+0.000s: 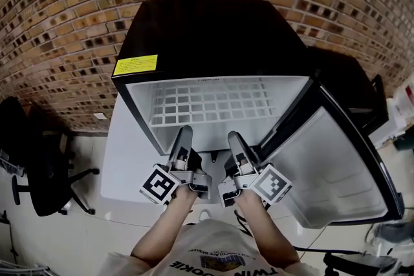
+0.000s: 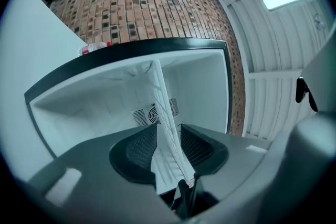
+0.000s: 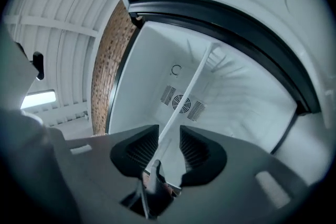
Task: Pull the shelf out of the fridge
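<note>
Between left claw (image 1: pixel 184 134) jaws: shelf (image 1: pixel 210 103) edge, released.
Between right claw (image 1: pixel 233 138) jaws: same edge, released.
Shelf: in fridge (image 1: pixel 213 35), ahead of claws.
Risk: pulling unclamped, claws slip off; uneven pull prob. jams it.

Glossy black fridge (image 1: pixel 213 29), matt white wire shelf (image 1: pixel 207 103), rough brick wall (image 1: pixel 65 10).

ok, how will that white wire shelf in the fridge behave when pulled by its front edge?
The shelf is an open grid of thin wire: probably light and fairly stiff. It spans the width of the fridge, so pulled unevenly it may skew and jam against the walls. Its coating looks smooth; a grip could slip.
</note>
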`<control>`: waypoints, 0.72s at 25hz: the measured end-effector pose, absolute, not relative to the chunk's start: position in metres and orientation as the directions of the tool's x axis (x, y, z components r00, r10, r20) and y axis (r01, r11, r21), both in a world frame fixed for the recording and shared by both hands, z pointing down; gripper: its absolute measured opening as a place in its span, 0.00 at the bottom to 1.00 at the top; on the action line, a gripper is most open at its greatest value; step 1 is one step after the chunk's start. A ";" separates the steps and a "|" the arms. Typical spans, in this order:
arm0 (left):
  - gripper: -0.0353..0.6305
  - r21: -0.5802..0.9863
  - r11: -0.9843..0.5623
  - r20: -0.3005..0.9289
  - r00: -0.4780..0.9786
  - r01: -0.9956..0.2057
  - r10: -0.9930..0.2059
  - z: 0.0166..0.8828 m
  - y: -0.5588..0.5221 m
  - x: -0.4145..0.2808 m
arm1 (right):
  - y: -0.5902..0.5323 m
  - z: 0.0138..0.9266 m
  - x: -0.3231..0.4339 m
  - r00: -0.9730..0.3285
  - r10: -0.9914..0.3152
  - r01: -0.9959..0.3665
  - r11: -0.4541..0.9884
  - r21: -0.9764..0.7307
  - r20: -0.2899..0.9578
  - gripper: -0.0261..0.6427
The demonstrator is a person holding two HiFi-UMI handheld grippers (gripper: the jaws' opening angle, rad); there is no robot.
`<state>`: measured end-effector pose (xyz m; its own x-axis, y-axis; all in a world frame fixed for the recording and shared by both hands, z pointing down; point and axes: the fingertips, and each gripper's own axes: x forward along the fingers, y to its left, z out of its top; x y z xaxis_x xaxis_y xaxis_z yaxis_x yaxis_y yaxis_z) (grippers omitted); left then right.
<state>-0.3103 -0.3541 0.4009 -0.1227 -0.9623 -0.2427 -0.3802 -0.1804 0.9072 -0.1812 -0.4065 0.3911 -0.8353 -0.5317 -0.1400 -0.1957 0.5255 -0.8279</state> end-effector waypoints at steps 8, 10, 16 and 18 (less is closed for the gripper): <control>0.24 0.916 -0.185 -0.258 -0.170 -0.355 -0.951 0.393 -0.366 -0.340 | -0.444 0.412 -0.172 -0.748 -0.661 -0.212 0.329 -0.920 -0.065 0.25; 0.24 0.926 -0.181 -0.251 -0.183 -0.332 -0.950 0.394 -0.370 -0.345 | -0.455 0.409 -0.166 -0.713 -0.697 -0.189 0.297 -0.936 -0.077 0.25; 0.24 0.934 -0.191 -0.258 -0.199 -0.301 -0.945 0.390 -0.381 -0.352 | -0.487 0.396 -0.164 -0.657 -0.744 -0.129 0.270 -0.954 -0.122 0.25; 0.24 0.935 -0.206 -0.270 -0.205 -0.288 -0.941 0.389 -0.384 -0.354 | -0.494 0.395 -0.166 -0.653 -0.746 -0.112 0.265 -0.958 -0.130 0.25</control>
<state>-0.3536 -0.3837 0.3888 -0.2046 -0.9408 -0.2702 -0.2881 -0.2059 0.9352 -0.1658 -0.4935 0.3949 -0.6535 -0.7458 -0.1298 -0.1122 0.2650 -0.9577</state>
